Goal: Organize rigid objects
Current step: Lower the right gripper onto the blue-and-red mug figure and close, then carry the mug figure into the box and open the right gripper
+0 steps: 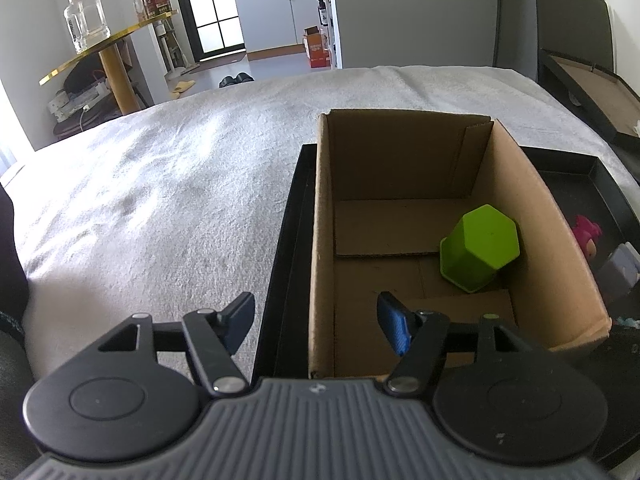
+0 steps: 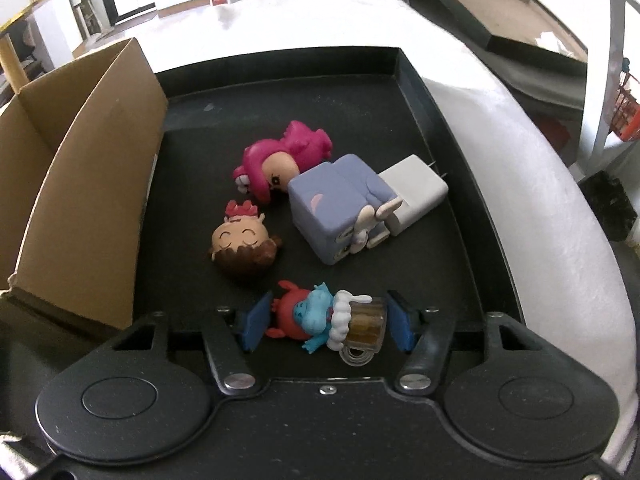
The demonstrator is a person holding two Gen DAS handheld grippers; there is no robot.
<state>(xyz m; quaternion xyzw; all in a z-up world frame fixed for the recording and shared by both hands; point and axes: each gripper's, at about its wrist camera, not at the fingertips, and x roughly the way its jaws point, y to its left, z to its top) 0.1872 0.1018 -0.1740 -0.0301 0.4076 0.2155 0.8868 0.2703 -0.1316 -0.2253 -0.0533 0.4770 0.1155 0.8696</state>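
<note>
A cardboard box stands on a black tray; a green hexagonal cup lies inside it. My left gripper is open and empty, straddling the box's left wall. On the tray lie a pink-haired figure, a lilac block figure, a white charger, and a brown-haired head. My right gripper is open around a red-and-blue figure with a beer mug; the pads stand beside it, apart from it.
The tray sits on a white blanket. The box borders the tray's left side in the right wrist view. A gold shelf with a glass jar stands far left.
</note>
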